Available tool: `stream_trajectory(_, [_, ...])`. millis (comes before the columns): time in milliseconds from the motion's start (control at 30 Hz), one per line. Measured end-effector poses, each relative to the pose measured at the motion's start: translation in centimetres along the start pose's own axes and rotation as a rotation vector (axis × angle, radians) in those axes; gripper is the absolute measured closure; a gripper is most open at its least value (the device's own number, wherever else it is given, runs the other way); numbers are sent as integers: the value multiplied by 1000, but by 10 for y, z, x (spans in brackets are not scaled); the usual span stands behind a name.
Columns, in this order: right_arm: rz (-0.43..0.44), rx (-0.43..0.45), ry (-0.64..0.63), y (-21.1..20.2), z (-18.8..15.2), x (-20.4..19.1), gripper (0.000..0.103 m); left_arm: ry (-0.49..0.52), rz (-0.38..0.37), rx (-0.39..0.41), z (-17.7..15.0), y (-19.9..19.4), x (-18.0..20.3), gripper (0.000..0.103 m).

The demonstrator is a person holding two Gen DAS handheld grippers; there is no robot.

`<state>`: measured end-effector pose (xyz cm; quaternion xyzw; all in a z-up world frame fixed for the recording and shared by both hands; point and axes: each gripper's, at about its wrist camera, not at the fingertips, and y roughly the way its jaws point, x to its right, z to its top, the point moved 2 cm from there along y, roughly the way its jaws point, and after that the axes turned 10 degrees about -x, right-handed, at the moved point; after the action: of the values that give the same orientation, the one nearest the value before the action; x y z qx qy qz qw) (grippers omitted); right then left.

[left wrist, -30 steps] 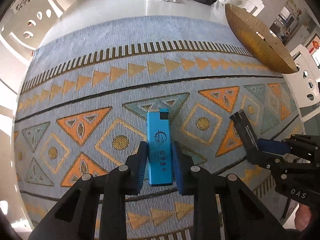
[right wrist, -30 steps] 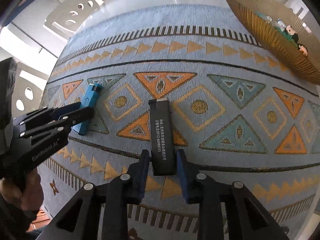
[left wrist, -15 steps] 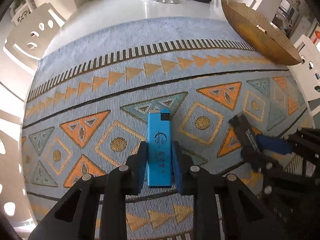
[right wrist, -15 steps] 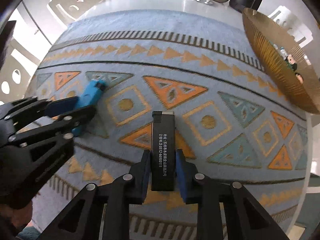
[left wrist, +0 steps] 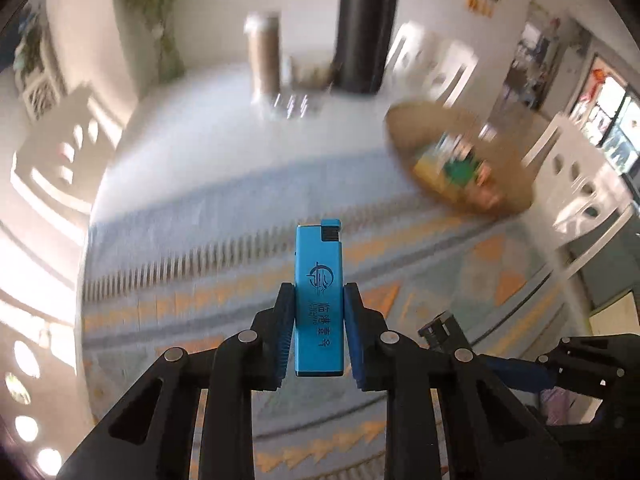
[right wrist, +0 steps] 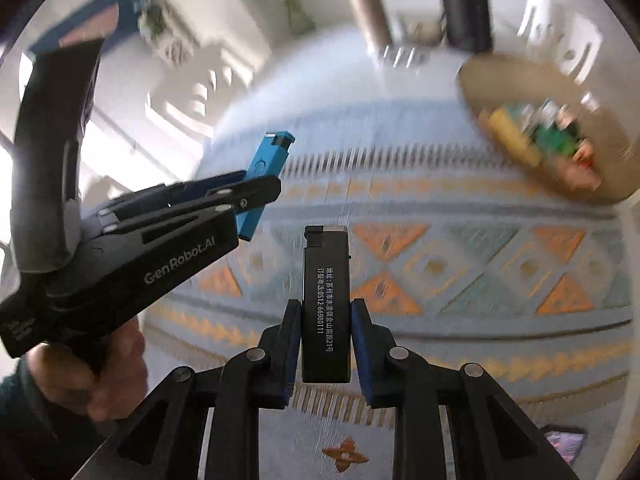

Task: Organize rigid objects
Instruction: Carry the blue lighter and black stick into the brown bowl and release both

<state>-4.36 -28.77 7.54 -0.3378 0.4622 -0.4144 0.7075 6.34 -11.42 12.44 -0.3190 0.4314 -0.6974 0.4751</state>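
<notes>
While the background is smearing with motion blur, we are holding the left gripper [left wrist: 319,336] with both pads clamped on the lower half of the blue lighter [left wrist: 319,300], one pad against each long side. The lighter is standing upright between the fingers, its cap end pointing away from the camera, clear of the patterned mat [left wrist: 208,280] beneath it.

We are holding the right gripper [right wrist: 326,346] in the same way, its pads clamped on the lower half of the black lighter [right wrist: 326,304], which is showing a line of white print along its face and a silver strip at its far end. It is likewise standing clear of the mat.

Seen from the right wrist, the left gripper is sitting to the left of the black lighter, with a hand [right wrist: 114,376] gripping its handle.

At the far right, the gold bowl [right wrist: 500,76] is resting on the mat's edge, containing several coloured items too blurred to identify. Beyond the mat, a tan cylinder [left wrist: 263,56] and a dark cylinder [left wrist: 366,28] are standing on the white table.
</notes>
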Motion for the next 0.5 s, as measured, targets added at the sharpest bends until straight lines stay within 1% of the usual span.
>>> stream_trajectory(133, [-43,145,23,-62,28,20,79,61,-48,126,46,-39,24,82])
stream_trajectory(200, [-95,231,36,-100,48,37,79,91,-80,183,70,-56,38,82])
stream_trajectory(233, [-120,260,42,-120,49,49,79,98,-96,200,79,-60,43,82])
stream_trajectory(267, [-144,283,47,-130,57,53,79,106,-117,219,91,-66,51,82])
stream_trajectory(300, [-175,308,55,-140,69,58,79,111,-134,230,99,-68,57,82])
stream_trajectory(367, [-227,359,80,-163,80,75,79,125,-159,247,116,-69,69,82])
stream_trajectory(433, [-259,390,117,-177,91,97,79,142,-166,259,126,-65,78,82])
stream_trajectory(500, [-273,397,156,-181,98,115,79,170,-167,244,135,-51,91,82])
